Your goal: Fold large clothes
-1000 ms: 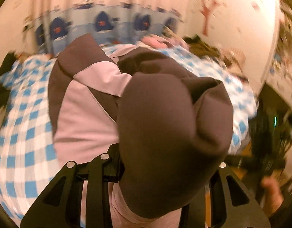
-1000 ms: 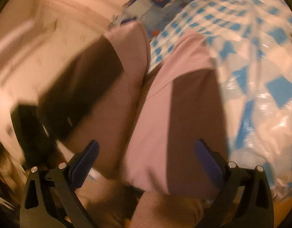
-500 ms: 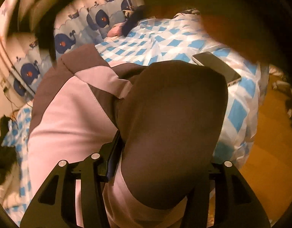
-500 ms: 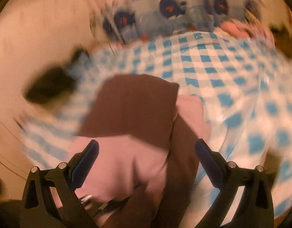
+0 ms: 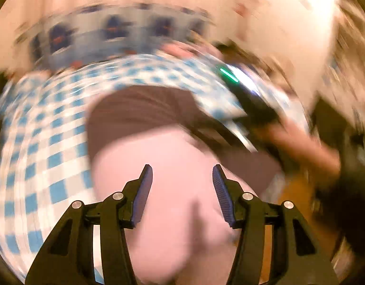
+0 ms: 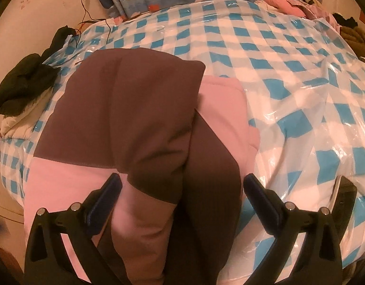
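Folded garment lies on checked bed; left gripper opening, empty; right gripper wide above it.

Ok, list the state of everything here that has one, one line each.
Brown and pink garment: folded, lying on the bed.
Blue-and-white checked plastic cover: spread out, wrinkled.
Left gripper: opening, fingers clear of the garment.
Right gripper: open, holding nothing.
Black clothes: crumpled at the bed's edge.
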Demonstrator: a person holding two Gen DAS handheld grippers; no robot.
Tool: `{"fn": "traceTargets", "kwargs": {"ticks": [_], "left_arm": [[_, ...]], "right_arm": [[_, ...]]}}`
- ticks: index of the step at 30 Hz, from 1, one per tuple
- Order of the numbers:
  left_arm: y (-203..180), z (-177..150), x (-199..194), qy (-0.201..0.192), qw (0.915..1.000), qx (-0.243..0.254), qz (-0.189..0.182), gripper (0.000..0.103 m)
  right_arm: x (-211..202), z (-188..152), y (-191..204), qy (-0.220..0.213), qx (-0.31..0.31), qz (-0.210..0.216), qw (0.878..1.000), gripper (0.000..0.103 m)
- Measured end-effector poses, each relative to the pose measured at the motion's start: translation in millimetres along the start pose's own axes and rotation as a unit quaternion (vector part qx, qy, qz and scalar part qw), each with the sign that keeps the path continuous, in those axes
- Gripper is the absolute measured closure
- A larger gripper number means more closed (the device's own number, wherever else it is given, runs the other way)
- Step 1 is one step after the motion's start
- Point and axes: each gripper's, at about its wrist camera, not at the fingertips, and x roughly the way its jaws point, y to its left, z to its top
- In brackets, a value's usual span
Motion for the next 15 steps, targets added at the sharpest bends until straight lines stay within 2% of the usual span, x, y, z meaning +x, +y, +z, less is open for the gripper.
{"fn": "traceTargets", "kwargs": {"ticks": [2, 4, 5, 7, 9, 10, 11, 12, 13, 15], "left_arm": [[21, 8, 18, 0.010, 0.9991, -0.041, -0.011, 0.053], [37, -1, 63, 0.082, 0.9941, -0.064, -0.029, 0.053], [37, -10, 74, 0.086, 0.9944, -0.058, -0.025, 0.051], [33, -18, 67, 0.078, 0.9962, -0.036, -0.016, 0.050], [46, -16, 51, 0.059, 0.9941, -0.075, -0.051, 0.050], [60, -16, 37, 0.037, 0.9930, -0.104, -0.044, 0.048], [71, -17, 31, 0.023, 0.9925, -0.117, -0.026, 0.041], [92, -20, 24, 0.005, 0.9891, -0.147, 0.000, 0.026], [108, -25, 24, 0.001, 0.9840, -0.178, 0.008, 0.019], [146, -40, 35, 0.019, 0.9656, -0.259, -0.010, 0.019]], "right_arm": [[2, -1, -4, -0.003, 0.012, 0.007, 1.000, 0.006], [7, -7, -10, -0.006, 0.034, 0.024, 0.999, 0.006], [13, -13, -15, -0.006, 0.050, 0.033, 0.998, 0.006], [23, -24, -22, -0.011, 0.076, 0.058, 0.995, 0.005], [24, -31, -23, -0.027, 0.086, 0.063, 0.994, 0.005], [24, -33, -23, -0.032, 0.090, 0.063, 0.993, 0.005], [23, -33, -23, -0.035, 0.090, 0.063, 0.993, 0.005], [23, -33, -21, -0.037, 0.090, 0.062, 0.993, 0.005], [23, -33, -21, -0.038, 0.089, 0.061, 0.993, 0.005], [24, -33, -21, -0.045, 0.091, 0.065, 0.993, 0.005]]}}
